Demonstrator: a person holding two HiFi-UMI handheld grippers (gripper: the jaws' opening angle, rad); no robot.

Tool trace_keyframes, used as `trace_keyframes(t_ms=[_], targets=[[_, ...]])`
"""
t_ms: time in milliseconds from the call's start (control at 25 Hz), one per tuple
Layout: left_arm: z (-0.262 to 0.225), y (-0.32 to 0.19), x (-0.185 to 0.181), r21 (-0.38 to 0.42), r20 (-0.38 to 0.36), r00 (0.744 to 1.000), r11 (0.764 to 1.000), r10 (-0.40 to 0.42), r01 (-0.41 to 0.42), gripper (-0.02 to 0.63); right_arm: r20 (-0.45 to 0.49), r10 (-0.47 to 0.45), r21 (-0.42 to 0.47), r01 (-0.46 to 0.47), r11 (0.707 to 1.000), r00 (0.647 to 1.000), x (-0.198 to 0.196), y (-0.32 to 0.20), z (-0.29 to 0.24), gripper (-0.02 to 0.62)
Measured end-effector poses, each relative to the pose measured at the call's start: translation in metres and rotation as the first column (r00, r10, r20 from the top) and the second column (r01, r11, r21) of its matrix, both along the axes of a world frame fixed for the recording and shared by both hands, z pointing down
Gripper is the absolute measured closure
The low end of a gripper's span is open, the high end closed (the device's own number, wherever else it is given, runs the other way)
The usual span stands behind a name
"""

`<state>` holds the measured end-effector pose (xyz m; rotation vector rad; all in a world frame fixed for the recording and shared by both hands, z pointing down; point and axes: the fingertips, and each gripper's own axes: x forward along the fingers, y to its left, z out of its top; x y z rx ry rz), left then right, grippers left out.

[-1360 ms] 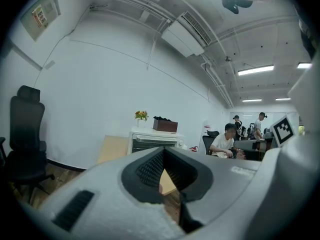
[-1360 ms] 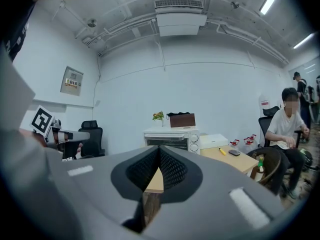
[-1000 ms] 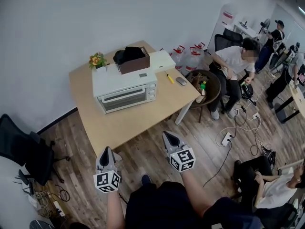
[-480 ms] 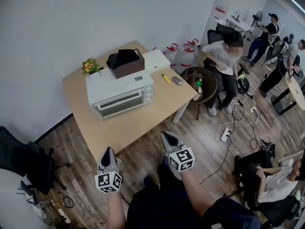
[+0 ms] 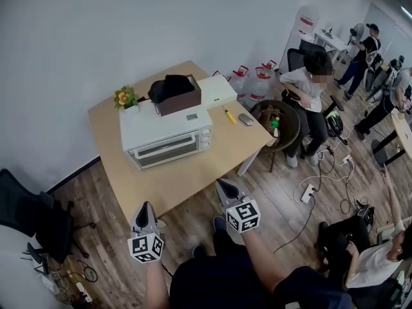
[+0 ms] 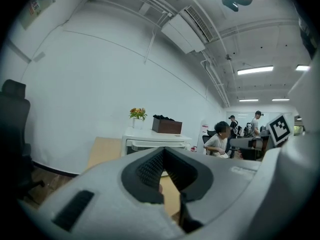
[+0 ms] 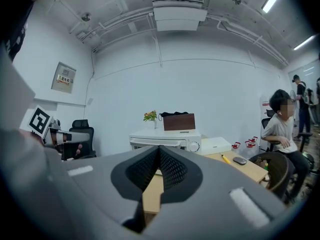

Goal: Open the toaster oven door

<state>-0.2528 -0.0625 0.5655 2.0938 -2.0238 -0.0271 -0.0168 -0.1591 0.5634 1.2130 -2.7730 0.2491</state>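
- Toaster oven [image 5: 166,137] stands on the wooden table [image 5: 161,182], upper left of centre in the head view. Its door [image 5: 165,149] is closed and faces the person, and a brown box [image 5: 177,87] sits on top.
- Neither gripper is near it. Both hang low in the frame, off the table's near edge and well apart from the oven.
- The step in hand looks like the approach. To do it well, one gripper likely needs to part its jaws before it arrives. It should then come in level with the handle bar [image 7: 156,143] along the door's top edge and close around the bar near its middle, so the door does not twist.
- The door probably hinges at the bottom, so the pull should arc outward and down rather than straight back. A straight tug could drag the oven across the table; the other gripper could brace its top.
- Left gripper [image 5: 145,205] has its jaw tips together with nothing between them; only table shows through the gap behind the tips.
- Right gripper [image 5: 223,185] is likewise closed tip to tip and empty, and it points at the oven front.
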Motion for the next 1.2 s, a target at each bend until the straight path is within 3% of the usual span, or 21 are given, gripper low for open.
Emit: trace_keyframes(t_ms=[240, 1200], targets=[[-0.007, -0.026, -0.002, 0.024, 0.04, 0.999, 0.999, -0.022, 0.022, 0.611, -0.014, -0.032, 0.008, 0.032, 0.999, 0.999, -0.008, -0.029, -0.002, 0.584], [0.004, -0.055, -0.02, -0.01, 0.016, 0.996, 0.996, -0.088, 0.088, 0.611, -0.053, -0.087, 0.013, 0.088, 0.996, 0.995, -0.035, -0.104, -0.001, 0.584]])
